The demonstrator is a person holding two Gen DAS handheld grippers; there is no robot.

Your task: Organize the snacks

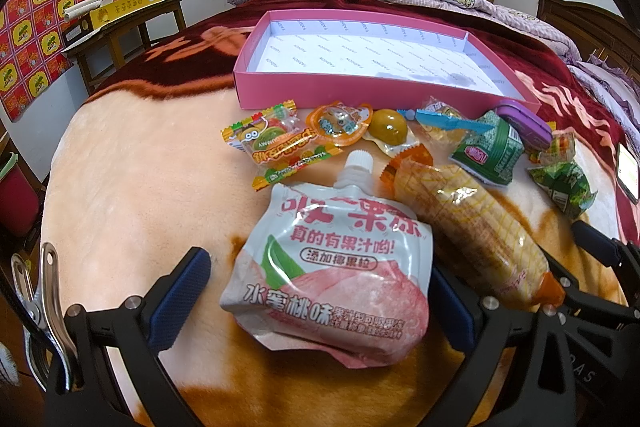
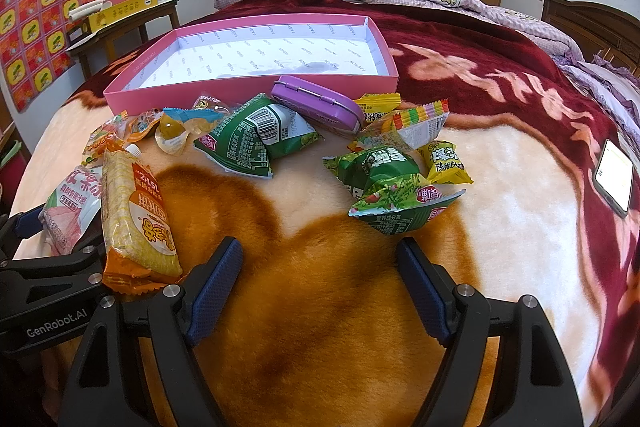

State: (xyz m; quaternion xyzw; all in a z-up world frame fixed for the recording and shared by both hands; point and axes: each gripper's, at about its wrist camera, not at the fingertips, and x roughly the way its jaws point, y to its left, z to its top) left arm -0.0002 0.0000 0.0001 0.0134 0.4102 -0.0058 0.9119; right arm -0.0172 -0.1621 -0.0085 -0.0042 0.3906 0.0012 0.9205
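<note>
Two low views; shared pink tray (image 1: 280, 95)

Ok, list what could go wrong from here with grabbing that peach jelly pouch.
1. The left gripper straddles the peach jelly pouch with jaws open; the soft, glossy pouch may squirt out when squeezed.
2. The corn-print snack pack lies right against the pouch and could get dragged along.
3. The pink box is walled, so a low carry may snag.
</note>
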